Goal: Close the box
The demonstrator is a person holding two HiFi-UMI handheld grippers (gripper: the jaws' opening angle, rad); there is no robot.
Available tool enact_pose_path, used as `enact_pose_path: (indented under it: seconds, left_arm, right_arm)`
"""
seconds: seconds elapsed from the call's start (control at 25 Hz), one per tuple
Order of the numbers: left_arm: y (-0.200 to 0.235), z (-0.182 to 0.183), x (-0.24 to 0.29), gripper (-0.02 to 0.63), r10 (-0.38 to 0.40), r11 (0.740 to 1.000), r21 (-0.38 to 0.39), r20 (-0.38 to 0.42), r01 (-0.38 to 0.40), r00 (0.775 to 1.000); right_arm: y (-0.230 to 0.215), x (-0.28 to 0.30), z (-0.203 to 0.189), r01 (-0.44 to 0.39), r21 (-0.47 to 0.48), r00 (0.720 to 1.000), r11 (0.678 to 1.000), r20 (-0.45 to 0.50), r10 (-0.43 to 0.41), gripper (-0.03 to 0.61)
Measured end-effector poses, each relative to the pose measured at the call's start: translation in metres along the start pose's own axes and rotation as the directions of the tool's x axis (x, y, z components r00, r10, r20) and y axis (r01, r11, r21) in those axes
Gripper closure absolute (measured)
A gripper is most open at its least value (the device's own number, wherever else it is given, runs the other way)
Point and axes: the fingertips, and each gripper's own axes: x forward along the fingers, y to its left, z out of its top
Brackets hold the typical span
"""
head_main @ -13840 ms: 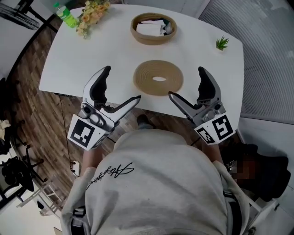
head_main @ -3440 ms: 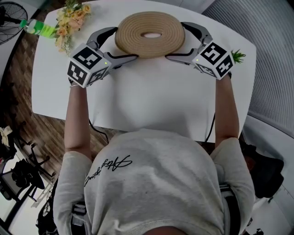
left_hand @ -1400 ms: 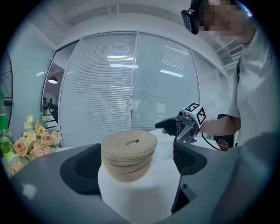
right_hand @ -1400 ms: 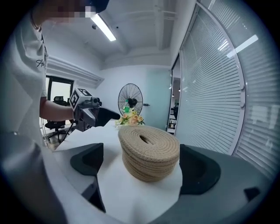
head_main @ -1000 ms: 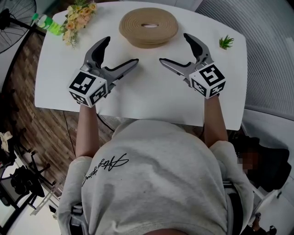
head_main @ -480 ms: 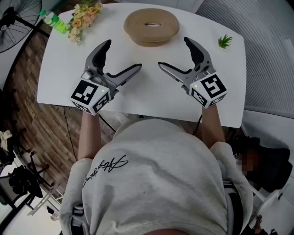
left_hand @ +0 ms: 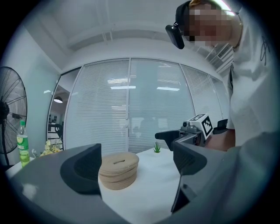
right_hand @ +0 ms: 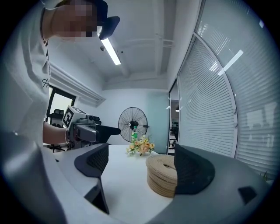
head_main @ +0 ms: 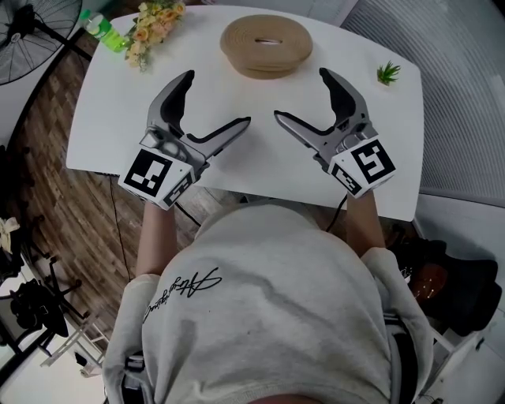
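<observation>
A round woven box (head_main: 267,46) stands at the far middle of the white table (head_main: 102,118), its coiled lid on top. The left gripper view has the box (left_hand: 118,169) low and left of centre; the right gripper view shows the same box (right_hand: 161,177), partly behind the right jaw. My left gripper (head_main: 215,99) hovers open over the table's near left, well short of the box. My right gripper (head_main: 301,95) mirrors it on the right, open; its jaws have just been closing slightly with nothing between them. Neither touches the box.
A bunch of flowers (head_main: 154,24) and a green bottle (head_main: 106,30) sit at the far left corner. A small green plant (head_main: 387,73) is at the far right. A standing fan (head_main: 24,31) is on the floor to the left.
Both grippers have drawn back from the box toward the person and lifted a little. The box stays put with its lid on.
</observation>
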Motion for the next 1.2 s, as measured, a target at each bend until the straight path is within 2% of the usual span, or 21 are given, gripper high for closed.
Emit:
enact_pose_path:
  seconds: [0.36, 0.72, 0.92, 1.2]
  left_arm:
    - [-0.024, 0.012, -0.005, 0.115, -0.021, 0.999, 0.037, 0.015, 0.020, 1.000]
    - [-0.033, 0.023, -0.013, 0.121, -0.019, 1.000, 0.023, 0.055, 0.017, 0.998]
    - [-0.033, 0.027, -0.015, 0.204, -0.022, 1.000, 0.017, 0.068, 0.021, 0.997]
    - [-0.029, 0.028, -0.015, 0.261, -0.011, 1.000, -0.003, 0.084, 0.011, 0.996]
  right_arm:
    - [0.019, -0.013, 0.013, -0.011, -0.012, 0.999, 1.000, 0.036, 0.011, 0.123]
    - [0.030, -0.017, 0.021, -0.017, -0.024, 0.998, 1.000, 0.058, 0.019, 0.152]
    - [0.031, -0.019, 0.025, -0.007, -0.016, 0.997, 1.000, 0.073, 0.008, 0.179]
    - [0.032, -0.018, 0.025, -0.010, -0.018, 0.997, 1.000, 0.077, 0.012, 0.219]
